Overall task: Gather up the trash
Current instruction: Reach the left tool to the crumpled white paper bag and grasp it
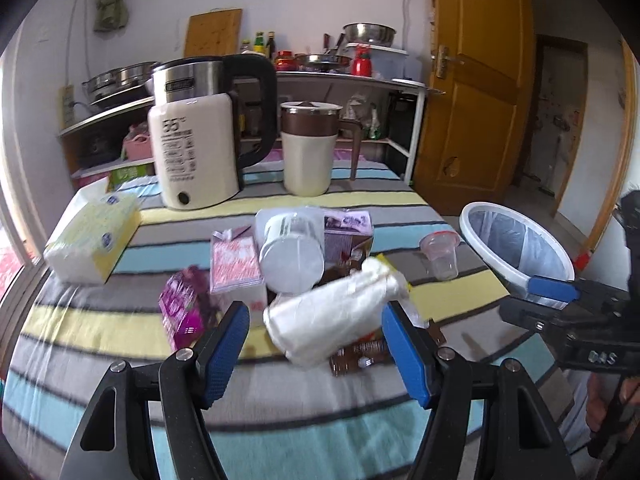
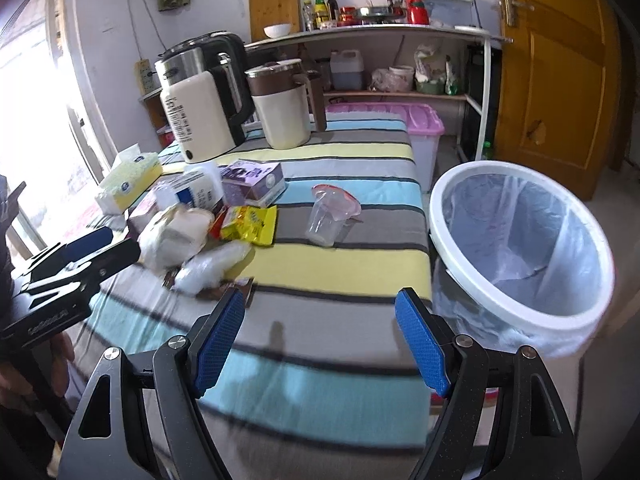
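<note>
Left hand-held gripper (image 1: 314, 354): pads wide apart, hovering over a crumpled white bag (image 1: 332, 316), apparently not touching it, though blur hides the gap. Right hand-held gripper (image 2: 320, 344): also spread, holding nothing, above the striped surface (image 2: 340, 264). Trash heaped mid-surface: yellow packet (image 2: 250, 224), purple box (image 2: 254, 182), white tub (image 1: 292, 252); clear cup (image 2: 328, 216) apart, nearer the lined bin (image 2: 520, 248) just beside the surface's edge.

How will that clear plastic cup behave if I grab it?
The clear cup looks thin-walled and empty, so probably very light and easily crushed. It already lies tilted on the striped cloth, so a nudge may roll or slide it toward the bin.
</note>
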`<move>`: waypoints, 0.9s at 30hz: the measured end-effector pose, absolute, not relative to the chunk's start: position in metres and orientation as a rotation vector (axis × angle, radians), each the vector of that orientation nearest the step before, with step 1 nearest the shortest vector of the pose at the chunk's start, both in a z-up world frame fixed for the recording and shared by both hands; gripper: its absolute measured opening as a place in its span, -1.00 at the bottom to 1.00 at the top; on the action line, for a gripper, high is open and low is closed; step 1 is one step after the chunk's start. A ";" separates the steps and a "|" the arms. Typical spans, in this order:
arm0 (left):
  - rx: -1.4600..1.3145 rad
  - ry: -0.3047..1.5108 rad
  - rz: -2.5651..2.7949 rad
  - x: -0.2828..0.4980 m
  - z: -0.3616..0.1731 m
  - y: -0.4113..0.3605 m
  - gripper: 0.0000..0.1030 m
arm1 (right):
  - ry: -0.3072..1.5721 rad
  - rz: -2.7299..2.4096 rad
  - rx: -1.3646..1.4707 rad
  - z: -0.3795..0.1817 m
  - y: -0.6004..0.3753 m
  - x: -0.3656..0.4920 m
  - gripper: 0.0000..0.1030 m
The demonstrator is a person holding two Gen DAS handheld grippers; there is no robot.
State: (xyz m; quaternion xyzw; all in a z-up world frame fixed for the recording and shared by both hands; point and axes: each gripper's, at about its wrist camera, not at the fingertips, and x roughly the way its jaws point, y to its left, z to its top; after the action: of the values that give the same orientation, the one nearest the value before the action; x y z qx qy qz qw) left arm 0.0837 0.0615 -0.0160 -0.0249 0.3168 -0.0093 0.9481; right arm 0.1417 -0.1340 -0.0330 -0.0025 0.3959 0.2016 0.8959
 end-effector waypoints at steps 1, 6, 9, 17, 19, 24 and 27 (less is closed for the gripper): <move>-0.045 0.641 -0.031 0.088 -0.016 0.062 0.33 | 0.829 0.416 0.003 -0.035 -0.133 0.149 0.51; -0.027 0.648 -0.104 0.102 -0.021 0.063 0.33 | 0.873 0.423 0.042 -0.044 -0.125 0.182 0.51; -0.009 0.653 -0.149 0.103 -0.024 0.061 0.33 | 0.895 0.424 0.054 -0.049 -0.118 0.199 0.51; 0.032 0.689 -0.170 0.108 -0.035 0.056 0.27 | 0.937 0.407 0.075 -0.062 -0.114 0.225 -0.09; 0.038 0.697 -0.174 0.108 -0.036 0.054 0.16 | 0.940 0.405 0.084 -0.063 -0.117 0.226 -0.26; 0.025 0.706 -0.173 0.105 -0.038 0.053 -0.17 | 0.932 0.400 0.108 -0.062 -0.125 0.224 -0.40; 0.005 0.715 -0.176 0.101 -0.040 0.052 -0.27 | 0.923 0.403 0.116 -0.060 -0.129 0.219 -0.41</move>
State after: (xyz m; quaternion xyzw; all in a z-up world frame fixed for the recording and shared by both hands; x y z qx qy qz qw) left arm 0.1010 0.0525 -0.0395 0.0023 0.3496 -0.0859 0.9330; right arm 0.2191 -0.1291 -0.0597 0.0556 0.4421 0.1928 0.8742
